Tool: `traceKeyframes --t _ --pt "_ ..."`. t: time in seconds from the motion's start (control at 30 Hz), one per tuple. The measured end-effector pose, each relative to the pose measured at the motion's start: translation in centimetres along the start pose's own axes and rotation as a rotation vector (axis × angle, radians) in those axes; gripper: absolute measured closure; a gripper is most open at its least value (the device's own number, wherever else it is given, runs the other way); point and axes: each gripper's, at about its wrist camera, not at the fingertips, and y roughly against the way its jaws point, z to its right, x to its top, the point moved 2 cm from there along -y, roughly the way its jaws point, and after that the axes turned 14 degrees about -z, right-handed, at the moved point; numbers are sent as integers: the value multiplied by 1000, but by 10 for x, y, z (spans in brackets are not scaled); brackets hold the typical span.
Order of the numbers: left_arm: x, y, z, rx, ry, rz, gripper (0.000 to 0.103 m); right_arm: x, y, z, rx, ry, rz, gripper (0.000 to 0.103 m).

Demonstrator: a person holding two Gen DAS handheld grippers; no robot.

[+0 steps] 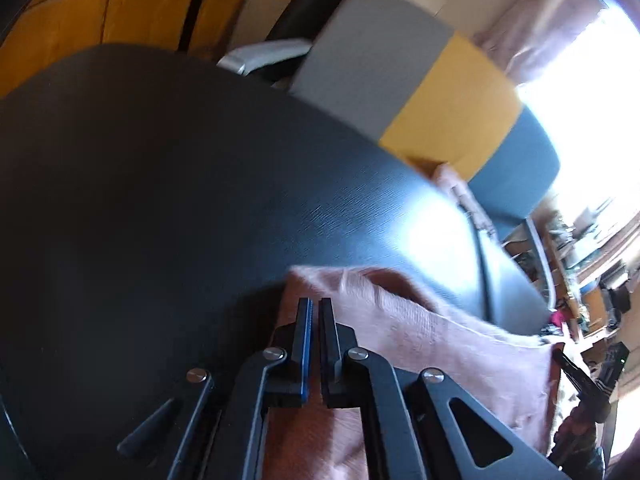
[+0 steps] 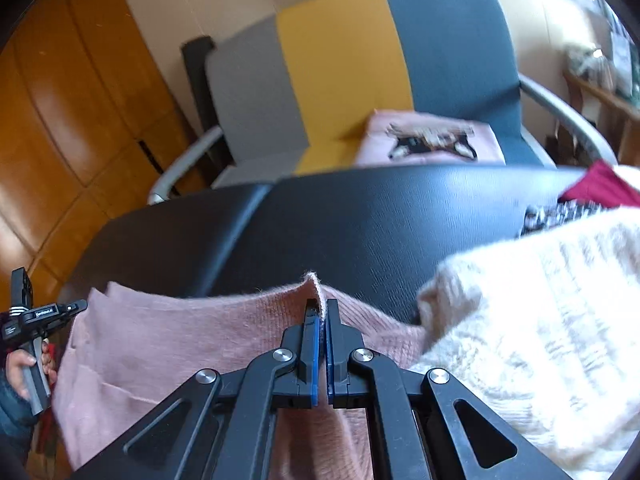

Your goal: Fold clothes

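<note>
Pink knit garment lies on the black worktop, its long edge stretched across between your two tools. Your right hand-held gripper pinches its upper edge; your left hand-held gripper is closed over its far corner. A cream sweater lies just right.

Both wrist views look steeply down, close over the shared pink sweater and black table.

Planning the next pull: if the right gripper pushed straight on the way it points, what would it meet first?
Likely the black table. The right gripper is shut on the pink sweater, whose edge pokes past its tips; beyond lies bare tabletop.
</note>
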Motion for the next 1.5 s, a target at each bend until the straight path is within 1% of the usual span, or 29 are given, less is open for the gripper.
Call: traceKeyframes --t 0.03,0.07,0.1,0.13,0.17,0.2,0.23,0.27,0.3,0.37,0.4,0.47,0.5,0.57,0.63,0.7,0.77,0.83,0.93,0.97,1.0,1.07,1.17,1.2,1.3,1.4,1.5 --pt "1 -1 -4 9 21 -6 98 -2 -6 2 -4 -7 -13 100" --pt "2 -3 -8 17 41 -11 92 -3 -12 5 -9 -14 -27 100" --pt "3 -4 -11 26 62 -17 88 -4 -15 6 -11 -19 -36 100" --pt "2 -1 -13 35 77 -11 88 -5 -17 7 -12 -24 -42 100" --pt "0 8 -13 44 72 12 88 -5 -17 8 -16 -27 -42 100" --pt "-3 18 -11 53 61 41 86 -5 -14 8 -20 -31 -33 97" --pt "-7 29 -6 53 26 70 84 -6 -8 8 -25 -32 -15 95" --pt "-12 40 2 46 -31 98 80 -6 0 6 -31 -28 10 89" --pt "-20 51 13 38 -108 124 77 -7 8 4 -38 -25 35 82" --pt "-37 63 35 48 -266 135 72 -10 24 -1 -38 -16 84 75" --pt "-47 64 48 63 -348 123 72 -13 33 -6 -19 -7 108 73" --pt "-62 56 67 86 -460 79 71 -23 45 -18 33 20 126 71" --pt "-69 49 74 99 -508 50 71 -30 48 -26 57 38 122 68" --pt "-77 33 82 115 -555 -2 71 -47 47 -42 97 78 98 63" --pt "-84 16 89 136 -559 -44 71 -65 43 -59 128 119 69 63" --pt "-82 7 89 163 -548 -60 71 -81 34 -71 131 150 33 63" --pt "-77 1 86 166 -539 -85 71 -94 27 -77 127 166 0 63" --pt "-74 -4 82 166 -540 -113 70 -103 21 -75 134 157 -19 63" --pt "-72 -7 78 145 -539 -135 70 -113 18 -68 142 129 -27 62" --pt "-73 -6 78 135 -541 -132 71 -114 17 -66 147 124 -28 62" --pt "-74 -5 77 123 -544 -125 84 -115 16 -65 153 122 -29 61" --pt "-75 -2 77 125 -550 -98 102 -115 14 -63 163 120 -31 57" --pt "-70 18 72 107 -507 -15 102 -115 13 -63 167 118 -24 57" --pt "-66 25 66 104 -469 14 102 -115 14 -62 167 116 -21 57" --pt "-54 31 43 123 -362 48 102 -115 16 -61 165 112 -15 57" --pt "-52 27 24 139 -300 42 102 -116 16 -61 154 113 -9 57" --pt "-56 15 14 165 -269 22 102 -115 17 -62 125 122 -4 57"
